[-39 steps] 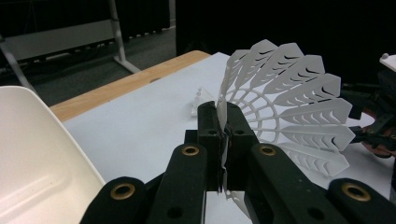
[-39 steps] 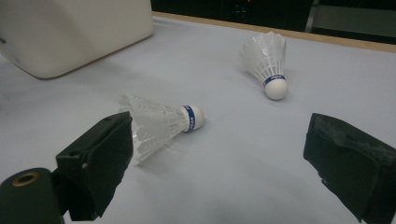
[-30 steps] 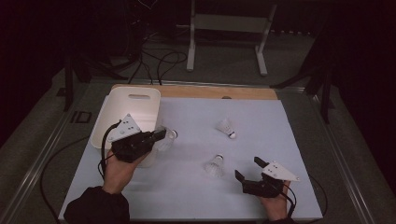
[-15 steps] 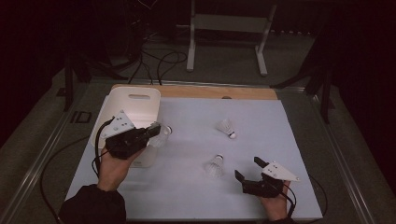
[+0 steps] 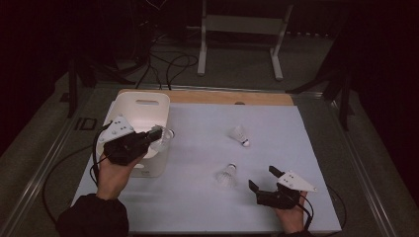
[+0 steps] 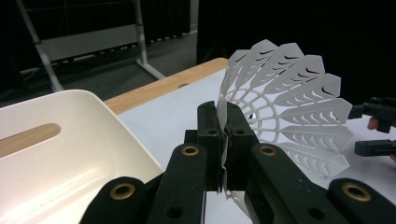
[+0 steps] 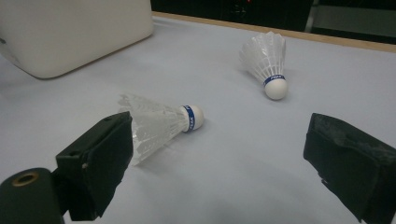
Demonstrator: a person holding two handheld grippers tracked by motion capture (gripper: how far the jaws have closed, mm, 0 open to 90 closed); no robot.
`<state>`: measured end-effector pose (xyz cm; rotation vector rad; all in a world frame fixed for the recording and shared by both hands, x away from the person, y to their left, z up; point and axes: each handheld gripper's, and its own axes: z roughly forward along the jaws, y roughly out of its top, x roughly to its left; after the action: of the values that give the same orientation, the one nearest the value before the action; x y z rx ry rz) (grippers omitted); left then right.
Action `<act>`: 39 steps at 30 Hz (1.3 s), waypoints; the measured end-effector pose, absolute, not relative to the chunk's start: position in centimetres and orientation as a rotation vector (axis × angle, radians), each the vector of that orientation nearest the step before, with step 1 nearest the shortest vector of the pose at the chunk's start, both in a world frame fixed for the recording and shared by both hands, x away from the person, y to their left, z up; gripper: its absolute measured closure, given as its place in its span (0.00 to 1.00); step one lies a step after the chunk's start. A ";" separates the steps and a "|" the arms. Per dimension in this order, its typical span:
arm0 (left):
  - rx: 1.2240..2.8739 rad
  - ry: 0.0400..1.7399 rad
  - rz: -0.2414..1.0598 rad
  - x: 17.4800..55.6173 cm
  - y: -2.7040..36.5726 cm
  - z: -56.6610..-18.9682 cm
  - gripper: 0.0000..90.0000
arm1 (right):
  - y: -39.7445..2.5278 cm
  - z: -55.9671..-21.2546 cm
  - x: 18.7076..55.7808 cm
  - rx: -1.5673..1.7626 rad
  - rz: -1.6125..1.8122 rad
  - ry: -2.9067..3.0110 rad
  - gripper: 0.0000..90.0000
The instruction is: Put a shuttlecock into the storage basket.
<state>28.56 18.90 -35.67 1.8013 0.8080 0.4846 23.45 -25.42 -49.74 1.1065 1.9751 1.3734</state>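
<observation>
We see a dim room: a white-covered table (image 5: 296, 133) with a wooden far edge, grey floor around it, a white metal stand (image 5: 239, 24) at 12 o'clock, loose cables (image 5: 168, 61) at 11.

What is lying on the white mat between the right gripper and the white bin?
In the high view, one shuttlecock lies on its side on the mat between the right gripper and the white bin.

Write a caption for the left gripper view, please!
Left gripper pinches a white shuttlecock beside the white bin.
</observation>
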 end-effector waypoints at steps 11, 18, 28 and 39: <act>1.804 0.842 0.510 28.8 20.0 -35.4 0.98 | -25.4 -49.7 23.4 1.109 1.375 1.975 0.09; 1.805 0.856 0.523 28.9 20.6 -35.3 0.98 | -25.4 -49.7 23.4 1.109 1.375 1.976 0.09; 1.800 0.883 0.541 29.1 21.4 -35.2 0.98 | -25.4 -49.7 23.4 1.110 1.375 1.975 0.09; 1.794 0.904 0.562 29.2 22.1 -35.0 0.98 | -25.4 -49.8 23.5 1.109 1.374 1.976 0.09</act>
<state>29.24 22.12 -34.97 1.7940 0.9038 0.5618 23.47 -25.44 -49.77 1.1090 1.9758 1.3736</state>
